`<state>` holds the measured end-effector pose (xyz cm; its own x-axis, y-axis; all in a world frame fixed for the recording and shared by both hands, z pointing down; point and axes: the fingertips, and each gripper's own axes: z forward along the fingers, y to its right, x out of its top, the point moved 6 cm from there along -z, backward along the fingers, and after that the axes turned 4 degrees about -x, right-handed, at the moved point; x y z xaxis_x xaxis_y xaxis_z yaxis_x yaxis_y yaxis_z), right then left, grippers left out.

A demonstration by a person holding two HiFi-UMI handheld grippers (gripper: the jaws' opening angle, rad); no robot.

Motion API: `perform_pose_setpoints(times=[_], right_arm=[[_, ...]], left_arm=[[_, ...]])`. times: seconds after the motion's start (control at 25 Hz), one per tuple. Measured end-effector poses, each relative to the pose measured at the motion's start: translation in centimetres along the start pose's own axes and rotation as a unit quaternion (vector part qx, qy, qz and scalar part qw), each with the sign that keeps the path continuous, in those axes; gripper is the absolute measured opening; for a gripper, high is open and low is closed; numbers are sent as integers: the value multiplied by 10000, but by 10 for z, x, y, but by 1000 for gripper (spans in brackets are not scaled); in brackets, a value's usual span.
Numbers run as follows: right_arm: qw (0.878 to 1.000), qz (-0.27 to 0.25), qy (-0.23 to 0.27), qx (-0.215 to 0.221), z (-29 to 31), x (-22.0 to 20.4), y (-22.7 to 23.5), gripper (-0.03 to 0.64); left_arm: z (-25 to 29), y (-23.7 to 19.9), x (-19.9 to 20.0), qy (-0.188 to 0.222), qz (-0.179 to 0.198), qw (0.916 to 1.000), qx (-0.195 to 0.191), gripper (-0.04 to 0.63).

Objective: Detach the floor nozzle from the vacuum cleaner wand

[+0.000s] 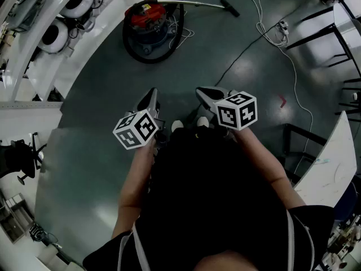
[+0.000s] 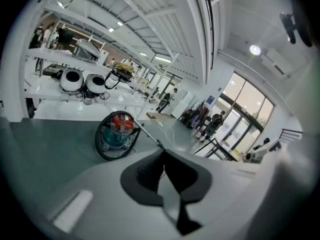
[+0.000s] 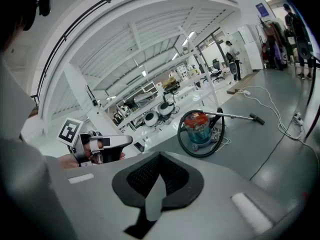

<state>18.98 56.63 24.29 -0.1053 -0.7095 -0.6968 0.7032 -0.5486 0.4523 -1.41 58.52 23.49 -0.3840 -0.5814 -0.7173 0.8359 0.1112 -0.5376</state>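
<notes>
A red and teal canister vacuum cleaner (image 1: 145, 18) stands on the grey floor well ahead of me, ringed by its black hose. Its metal wand (image 1: 194, 3) lies across the floor to the right and ends in the black floor nozzle (image 1: 229, 8). The vacuum cleaner (image 3: 196, 126), wand (image 3: 232, 115) and nozzle (image 3: 256, 118) all show in the right gripper view. In the left gripper view the vacuum cleaner (image 2: 116, 131) shows, and my jaws hide the wand's end. My left gripper (image 1: 152, 93) and right gripper (image 1: 204, 90) are held side by side, far from it, both shut and empty.
A white cable (image 1: 290, 61) and a power strip (image 1: 280, 26) lie on the floor at the right. Black-framed tables (image 1: 333, 33) stand at the far right. White shelves at the left hold other vacuum cleaners (image 1: 55, 35). An office chair (image 1: 20, 157) stands at the left edge.
</notes>
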Motion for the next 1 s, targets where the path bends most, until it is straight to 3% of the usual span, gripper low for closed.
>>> perform_pose_setpoints(times=[0.44, 0.76, 1.0], right_arm=[[10000, 13, -6, -53, -7, 4, 26, -8], [9995, 318, -82, -6, -16, 11, 67, -6], [9989, 343, -288, -143, -27, 8, 102, -6]], left_arm=[[22, 15, -3, -72, 11, 10000, 1, 9], [62, 39, -2, -184, 42, 9998, 40, 9], [91, 55, -8, -181, -146, 9997, 26, 9]])
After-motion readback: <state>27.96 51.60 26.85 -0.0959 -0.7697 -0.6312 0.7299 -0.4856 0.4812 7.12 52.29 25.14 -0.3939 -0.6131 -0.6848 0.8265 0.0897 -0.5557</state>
